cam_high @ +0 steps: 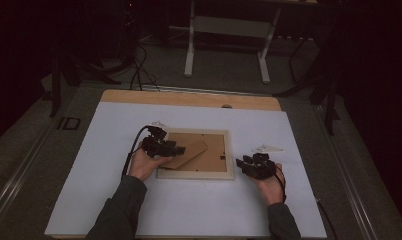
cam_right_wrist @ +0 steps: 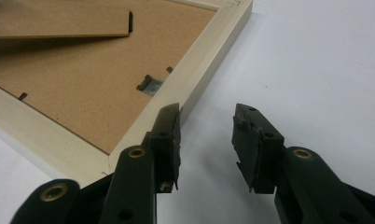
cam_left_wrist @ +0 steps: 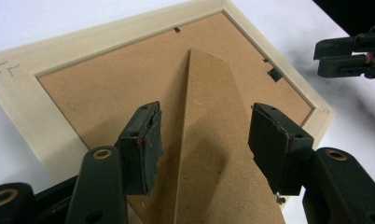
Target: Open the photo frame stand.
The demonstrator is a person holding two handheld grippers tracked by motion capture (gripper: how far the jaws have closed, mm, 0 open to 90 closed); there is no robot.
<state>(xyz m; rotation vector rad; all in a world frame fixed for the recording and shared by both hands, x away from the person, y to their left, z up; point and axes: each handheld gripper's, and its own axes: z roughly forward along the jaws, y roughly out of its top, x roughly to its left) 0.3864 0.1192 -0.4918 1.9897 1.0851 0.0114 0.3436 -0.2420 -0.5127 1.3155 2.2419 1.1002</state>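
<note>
Pale wood frames the picture frame [cam_high: 195, 174], which lies face down near the middle of the white bench [cam_high: 114, 200], its brown fibreboard back up and its stand [cam_left_wrist: 213, 140] raised off that back. The left gripper [cam_left_wrist: 204, 140] hovers with its 2 jaws apart on either side of the stand, pads clear of it. The right gripper [cam_right_wrist: 206, 140] sits just beside the frame's right edge, jaws apart with bare bench between them.

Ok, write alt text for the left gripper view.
The left gripper hangs open over the cardboard stand on the back of a pale wooden picture frame lying face down on a white table. The right gripper shows at upper right.
</note>
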